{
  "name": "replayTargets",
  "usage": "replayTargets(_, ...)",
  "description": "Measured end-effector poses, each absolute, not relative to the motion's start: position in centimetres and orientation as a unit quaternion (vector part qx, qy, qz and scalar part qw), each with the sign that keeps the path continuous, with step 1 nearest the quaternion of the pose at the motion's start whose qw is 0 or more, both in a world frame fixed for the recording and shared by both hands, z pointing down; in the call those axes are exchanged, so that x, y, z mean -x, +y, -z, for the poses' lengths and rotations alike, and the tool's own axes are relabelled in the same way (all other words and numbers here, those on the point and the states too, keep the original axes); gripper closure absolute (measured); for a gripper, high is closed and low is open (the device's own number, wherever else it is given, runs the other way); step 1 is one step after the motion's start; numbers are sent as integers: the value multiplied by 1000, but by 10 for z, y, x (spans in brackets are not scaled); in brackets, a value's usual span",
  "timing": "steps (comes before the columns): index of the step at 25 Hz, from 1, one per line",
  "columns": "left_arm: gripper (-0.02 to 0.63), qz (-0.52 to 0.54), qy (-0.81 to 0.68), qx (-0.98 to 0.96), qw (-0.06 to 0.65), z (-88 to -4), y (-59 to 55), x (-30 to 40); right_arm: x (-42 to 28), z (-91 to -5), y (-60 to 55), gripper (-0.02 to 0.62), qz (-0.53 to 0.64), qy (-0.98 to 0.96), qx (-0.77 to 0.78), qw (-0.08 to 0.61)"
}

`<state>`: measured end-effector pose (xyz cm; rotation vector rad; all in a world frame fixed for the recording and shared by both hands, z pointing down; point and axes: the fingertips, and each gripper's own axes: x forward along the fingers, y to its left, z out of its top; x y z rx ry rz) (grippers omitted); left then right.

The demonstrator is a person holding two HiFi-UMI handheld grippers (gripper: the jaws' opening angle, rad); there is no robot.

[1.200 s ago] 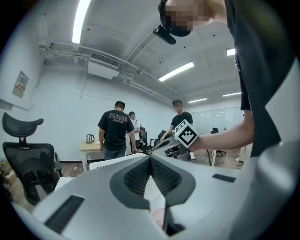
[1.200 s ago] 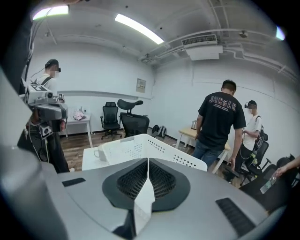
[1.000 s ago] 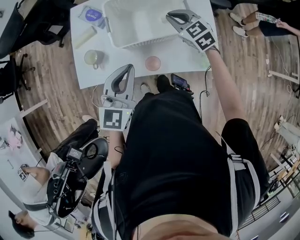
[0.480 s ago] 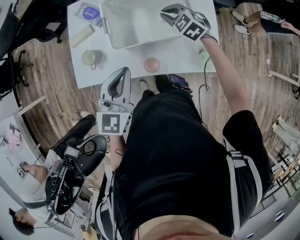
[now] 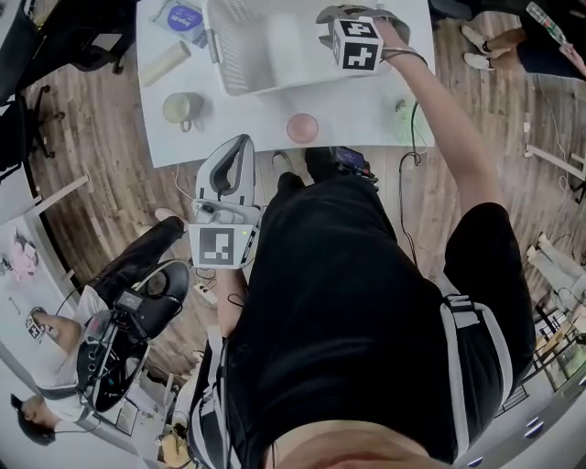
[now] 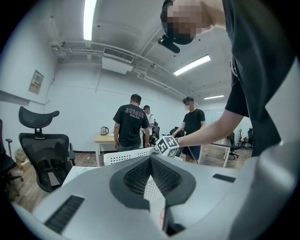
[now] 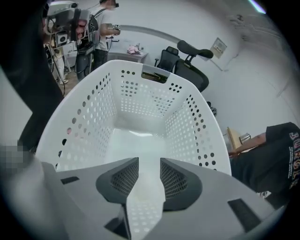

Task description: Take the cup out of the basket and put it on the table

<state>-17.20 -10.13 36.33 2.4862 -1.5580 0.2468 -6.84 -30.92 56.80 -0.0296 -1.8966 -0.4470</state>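
The white perforated basket stands on the white table. A pale shape lies on its floor; I cannot tell if it is a cup. My right gripper hangs over the basket's right half and points down into it. Its jaws have just been opening and nothing is between them. A green cup and a pink cup stand on the table in front of the basket. My left gripper is shut and empty, level, just off the table's near edge.
A pale cylinder and a blue-labelled packet lie left of the basket. A small green thing sits at the table's right edge. Office chairs and several people stand around on the wooden floor.
My right gripper has sunk and tipped down over the basket, rolling so its marker cube faces up, and its jaws have parted. The left gripper has stayed where it was.
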Motion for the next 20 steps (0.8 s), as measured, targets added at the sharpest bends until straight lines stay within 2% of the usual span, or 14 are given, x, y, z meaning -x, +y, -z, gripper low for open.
replayTargets(3, 586, -74, -530, -838, 101, -360, -101, 175, 68, -579, -312, 456, 211, -784, 40, 583)
replayTargets(10, 586, -68, -539, -833, 107, -360, -102, 183, 47, -625, -320, 434, 291, -655, 132, 685)
replayTargets(20, 586, -88, -552, -821, 120, -368, -101, 186, 37, -673, -336, 379, 314, -599, 138, 723)
